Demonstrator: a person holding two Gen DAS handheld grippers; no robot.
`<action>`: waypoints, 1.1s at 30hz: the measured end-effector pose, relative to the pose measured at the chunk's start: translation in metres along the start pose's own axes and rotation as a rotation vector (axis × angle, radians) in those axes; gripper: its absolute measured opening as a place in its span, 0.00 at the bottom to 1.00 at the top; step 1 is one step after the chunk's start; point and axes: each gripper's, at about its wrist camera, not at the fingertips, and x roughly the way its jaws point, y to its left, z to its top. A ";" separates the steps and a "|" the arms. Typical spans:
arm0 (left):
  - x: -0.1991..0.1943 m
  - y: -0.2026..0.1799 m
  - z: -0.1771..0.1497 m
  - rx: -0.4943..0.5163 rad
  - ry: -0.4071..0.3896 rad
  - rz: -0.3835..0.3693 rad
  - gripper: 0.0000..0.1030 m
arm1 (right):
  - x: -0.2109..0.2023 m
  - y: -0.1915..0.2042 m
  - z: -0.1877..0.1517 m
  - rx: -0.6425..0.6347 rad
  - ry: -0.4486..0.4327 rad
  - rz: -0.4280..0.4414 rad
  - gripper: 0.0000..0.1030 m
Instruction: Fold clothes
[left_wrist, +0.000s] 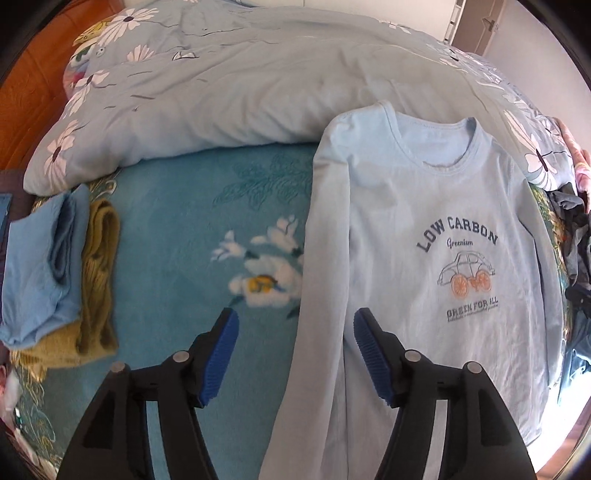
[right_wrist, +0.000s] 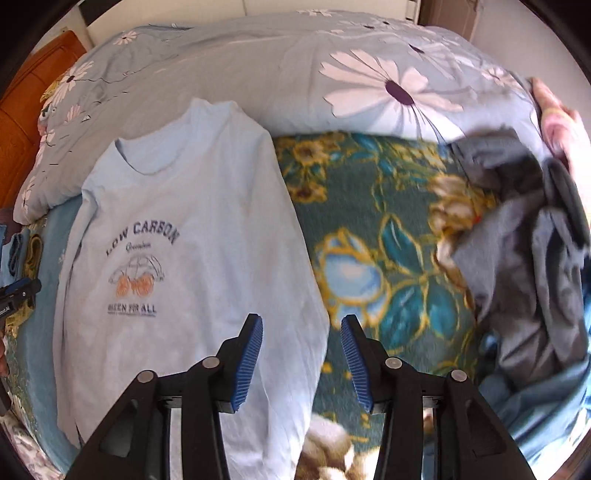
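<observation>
On the teal floral blanket (left_wrist: 177, 221) a pale blue long-sleeved shirt (left_wrist: 424, 229) lies spread face-up, unfolded, with both sleeves laid straight down alongside the body, so the left gripper (left_wrist: 293, 354) and right gripper (right_wrist: 301, 360), both wide open and empty above its sleeves, seem poised for pinching them inward.

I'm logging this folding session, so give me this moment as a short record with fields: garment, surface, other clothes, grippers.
garment: pale blue long-sleeved cotton shirt printed LOW CARBON, lying flat, front up, sleeves along its sides
surface: teal floral fleece blanket, with a grey-blue daisy-print duvet bunched behind
folded: light blue folded garment on a mustard knitted one, left of the shirt
unfolded: grey and dark clothes pile, right of the shirt
left gripper: open, above the shirt's sleeve edge
right gripper: open, above the other sleeve edge
</observation>
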 end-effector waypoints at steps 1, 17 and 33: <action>-0.001 -0.001 -0.002 -0.005 0.005 -0.005 0.65 | 0.003 -0.009 -0.013 0.039 0.009 -0.005 0.46; -0.018 -0.021 -0.026 -0.036 0.055 -0.082 0.65 | 0.027 -0.002 -0.045 0.118 0.034 0.057 0.47; -0.008 -0.013 -0.029 -0.075 0.085 -0.099 0.65 | -0.016 -0.019 -0.024 0.098 -0.037 -0.062 0.03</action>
